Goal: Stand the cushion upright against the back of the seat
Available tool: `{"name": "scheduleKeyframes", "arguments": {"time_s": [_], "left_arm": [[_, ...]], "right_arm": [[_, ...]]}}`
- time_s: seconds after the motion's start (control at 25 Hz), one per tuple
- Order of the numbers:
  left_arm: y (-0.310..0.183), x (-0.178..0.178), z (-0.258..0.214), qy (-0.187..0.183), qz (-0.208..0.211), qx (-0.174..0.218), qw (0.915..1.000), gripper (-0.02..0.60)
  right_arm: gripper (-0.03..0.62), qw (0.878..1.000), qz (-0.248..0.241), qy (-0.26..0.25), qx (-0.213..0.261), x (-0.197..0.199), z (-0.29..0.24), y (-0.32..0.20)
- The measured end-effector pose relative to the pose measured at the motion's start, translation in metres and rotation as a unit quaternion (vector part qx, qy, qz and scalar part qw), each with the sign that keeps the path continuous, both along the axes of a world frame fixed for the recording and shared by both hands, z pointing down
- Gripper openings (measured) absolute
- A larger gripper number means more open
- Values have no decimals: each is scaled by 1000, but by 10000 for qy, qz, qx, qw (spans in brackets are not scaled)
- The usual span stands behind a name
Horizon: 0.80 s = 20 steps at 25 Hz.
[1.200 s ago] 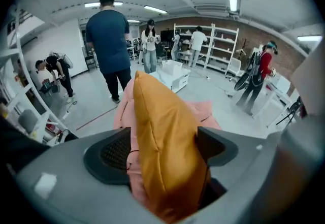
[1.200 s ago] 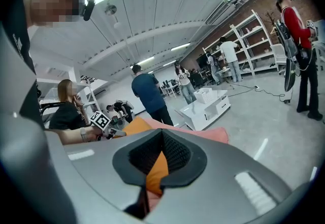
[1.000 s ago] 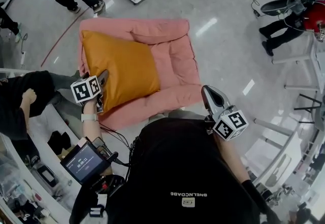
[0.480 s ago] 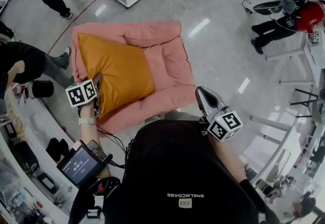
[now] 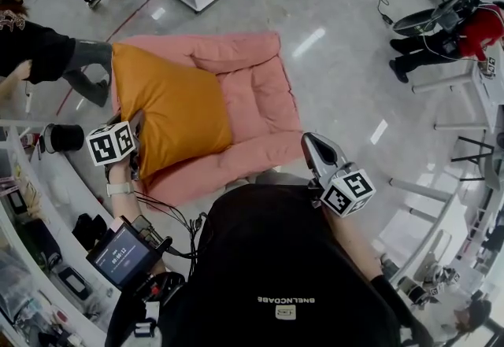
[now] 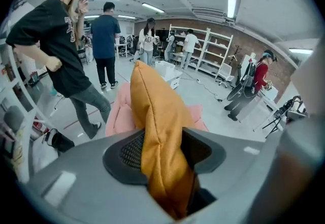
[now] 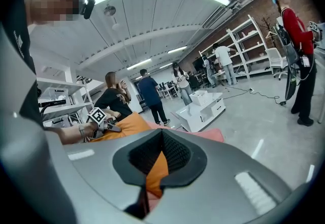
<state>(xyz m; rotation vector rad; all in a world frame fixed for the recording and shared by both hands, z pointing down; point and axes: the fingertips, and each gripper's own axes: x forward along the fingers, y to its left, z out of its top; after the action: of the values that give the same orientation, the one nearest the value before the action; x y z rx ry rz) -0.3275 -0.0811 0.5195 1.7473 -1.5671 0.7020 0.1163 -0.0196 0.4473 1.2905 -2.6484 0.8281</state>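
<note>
As the cushion (image 5: 177, 105) must stand against the seat (image 5: 260, 94) back, left tongs (image 5: 138, 123), just closed, clench its near corner; right tongs (image 5: 311, 139) wait clenched, empty.

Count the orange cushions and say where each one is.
1. The orange cushion lies on the pink seat's left side, its near corner in the left claw, whose jaws have just closed on it. None other shows.

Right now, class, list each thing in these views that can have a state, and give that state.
cushion: near edge lifted, not yet upright.
seat: on the floor, cushion lying partly across it.
left gripper: jaws have just been closing, now clamped on the cushion's edge.
right gripper: jaws together, holding nothing.
</note>
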Motion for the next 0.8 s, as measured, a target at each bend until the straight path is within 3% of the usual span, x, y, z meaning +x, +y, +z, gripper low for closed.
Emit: {"name": "scheduleKeyframes", "arguments": {"time_s": [0.44, 0.64, 0.8], "left_arm": [[0, -23, 33, 493, -284, -140, 9983, 284], [6, -36, 52, 277, -458, -206, 9984, 308], [9, -34, 55, 387, -549, -130, 9977, 325]], "right_arm": [[5, 10000, 33, 2, -1, 7, -1, -1], [5, 10000, -1, -14, -11, 5, 0, 0], [5, 10000, -36, -37, -27, 3, 2, 0]]}}
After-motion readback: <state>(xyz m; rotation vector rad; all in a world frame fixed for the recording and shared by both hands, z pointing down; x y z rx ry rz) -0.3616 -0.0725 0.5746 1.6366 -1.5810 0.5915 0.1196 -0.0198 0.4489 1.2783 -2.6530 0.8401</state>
